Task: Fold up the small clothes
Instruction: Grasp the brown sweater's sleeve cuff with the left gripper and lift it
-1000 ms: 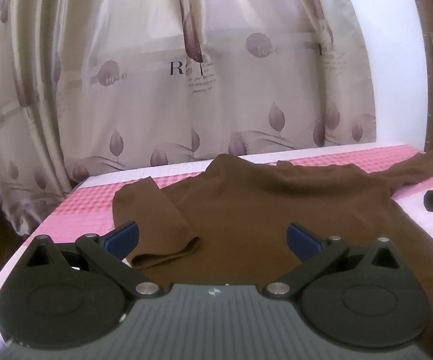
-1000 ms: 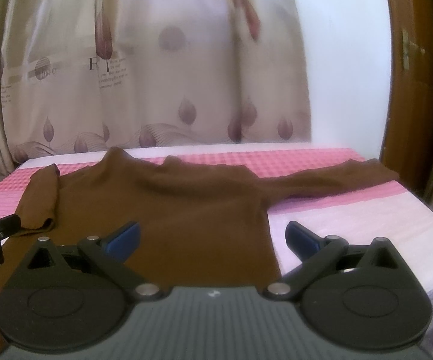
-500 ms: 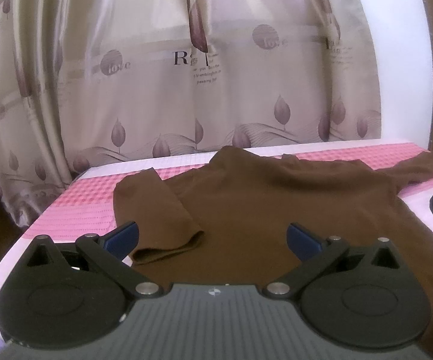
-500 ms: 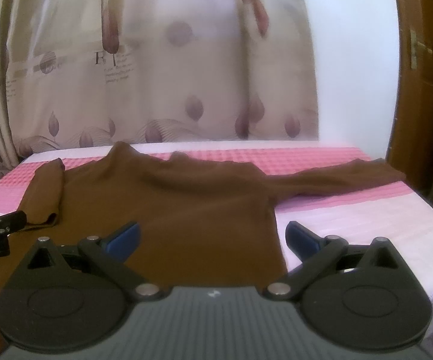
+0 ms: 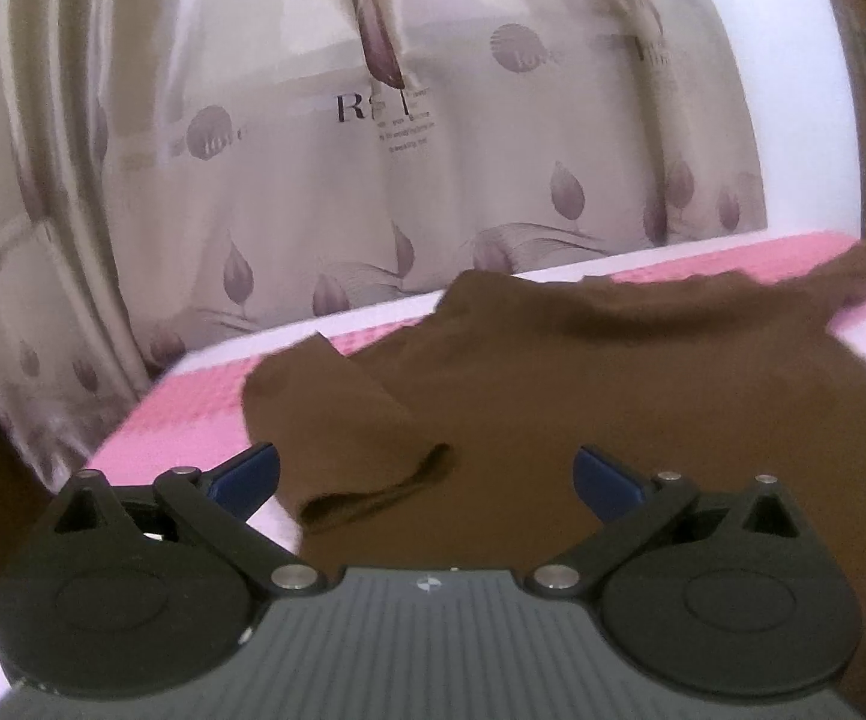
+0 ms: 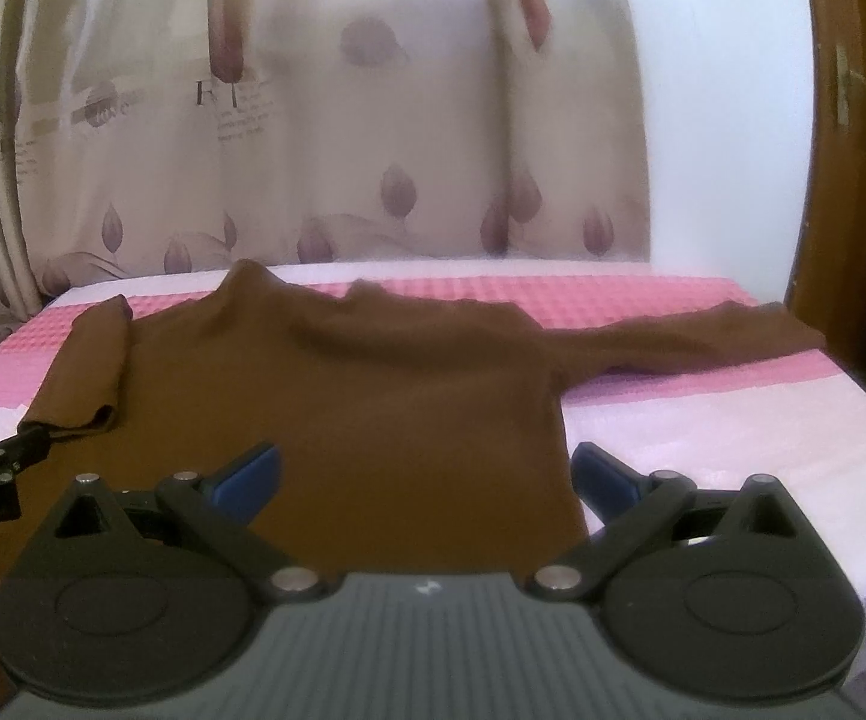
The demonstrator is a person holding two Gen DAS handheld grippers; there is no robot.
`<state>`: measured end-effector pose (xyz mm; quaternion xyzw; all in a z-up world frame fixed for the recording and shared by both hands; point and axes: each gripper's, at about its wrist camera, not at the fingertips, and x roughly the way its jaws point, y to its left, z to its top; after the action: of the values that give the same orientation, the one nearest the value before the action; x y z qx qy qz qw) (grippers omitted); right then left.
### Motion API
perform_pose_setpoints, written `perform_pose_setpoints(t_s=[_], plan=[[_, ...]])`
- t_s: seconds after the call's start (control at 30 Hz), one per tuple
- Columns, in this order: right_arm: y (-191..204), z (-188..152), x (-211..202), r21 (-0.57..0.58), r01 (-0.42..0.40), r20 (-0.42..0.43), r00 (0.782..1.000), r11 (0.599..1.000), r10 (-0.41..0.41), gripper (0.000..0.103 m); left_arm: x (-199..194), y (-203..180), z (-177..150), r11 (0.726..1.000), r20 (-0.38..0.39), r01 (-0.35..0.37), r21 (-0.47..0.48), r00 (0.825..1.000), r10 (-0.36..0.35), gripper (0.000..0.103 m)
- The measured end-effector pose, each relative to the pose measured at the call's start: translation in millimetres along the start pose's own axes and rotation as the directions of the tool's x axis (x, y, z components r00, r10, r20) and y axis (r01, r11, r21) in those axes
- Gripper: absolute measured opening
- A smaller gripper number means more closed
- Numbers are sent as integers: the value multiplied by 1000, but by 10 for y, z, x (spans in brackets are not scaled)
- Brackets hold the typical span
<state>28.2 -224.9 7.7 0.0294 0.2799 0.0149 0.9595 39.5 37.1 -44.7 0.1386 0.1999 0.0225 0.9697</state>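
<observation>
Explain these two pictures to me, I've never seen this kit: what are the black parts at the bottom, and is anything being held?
There is no robot arm. A person holds a pair of tongs in each hand, and a fisheye camera on each looks forward along its two blue-tipped fingers. One picture comes from the left tongs, the other from the right tongs. The black discs and bars are the tongs' own body. Both stand open and hold nothing. Ahead, a brown long-sleeved top lies flat on a bed with a pink and white cover. Its left sleeve is already folded in; the right sleeve stretches out. A leaf-print curtain hangs behind.
</observation>
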Motion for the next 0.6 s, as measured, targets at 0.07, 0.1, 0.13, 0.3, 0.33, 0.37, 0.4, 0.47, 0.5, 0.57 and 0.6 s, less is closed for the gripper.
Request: perform_pose_setpoints(t_s=[0.07, 0.1, 0.13, 0.3, 0.33, 0.37, 0.4, 0.47, 0.5, 0.57, 0.6], plan=[[-13, -18, 37, 3, -5, -11, 1000, 1000, 5, 103, 94, 40, -21, 999, 11, -23, 44, 1000, 22, 98], [-13, -25, 56, 3, -7, -17, 1000, 1000, 7, 103, 160, 57, -34, 997, 15, -37, 72, 999, 36, 91], [-9, -35, 79, 1, -9, -23, 1000, 1000, 9, 103, 226, 68, -39, 994, 13, -43, 96, 999, 42, 87], [6, -92, 207, -5, -18, -55, 998, 1000, 18, 103, 576, 89, -30, 985, -22, -30, 170, 999, 34, 84], [6, -107, 236, -4, -19, -62, 998, 1000, 18, 103, 615, 96, -31, 985, -23, -13, 171, 1000, 17, 84], [1, -121, 265, -2, -19, -71, 997, 1000, 19, 103, 672, 101, -26, 986, -29, 9, 167, 1000, -5, 85], [-5, -132, 295, 0, -19, -80, 997, 1000, 19, 103, 745, 100, -13, 986, -39, 25, 167, 999, -19, 87], [-14, -153, 361, 5, -21, -98, 995, 1000, 22, 103, 870, 89, -9, 985, -63, 39, 165, 998, -29, 87], [-18, -159, 389, 9, -23, -106, 994, 1000, 24, 103, 953, 87, -5, 985, -80, 52, 167, 996, -39, 87], [-24, -166, 437, 14, -27, -120, 992, 1000, 28, 103, 1078, 74, -30, 983, -100, 64, 172, 994, -47, 86], [-24, -170, 456, 13, -28, -124, 992, 1000, 29, 103, 1139, 70, -42, 982, -112, 66, 177, 993, -47, 79]])
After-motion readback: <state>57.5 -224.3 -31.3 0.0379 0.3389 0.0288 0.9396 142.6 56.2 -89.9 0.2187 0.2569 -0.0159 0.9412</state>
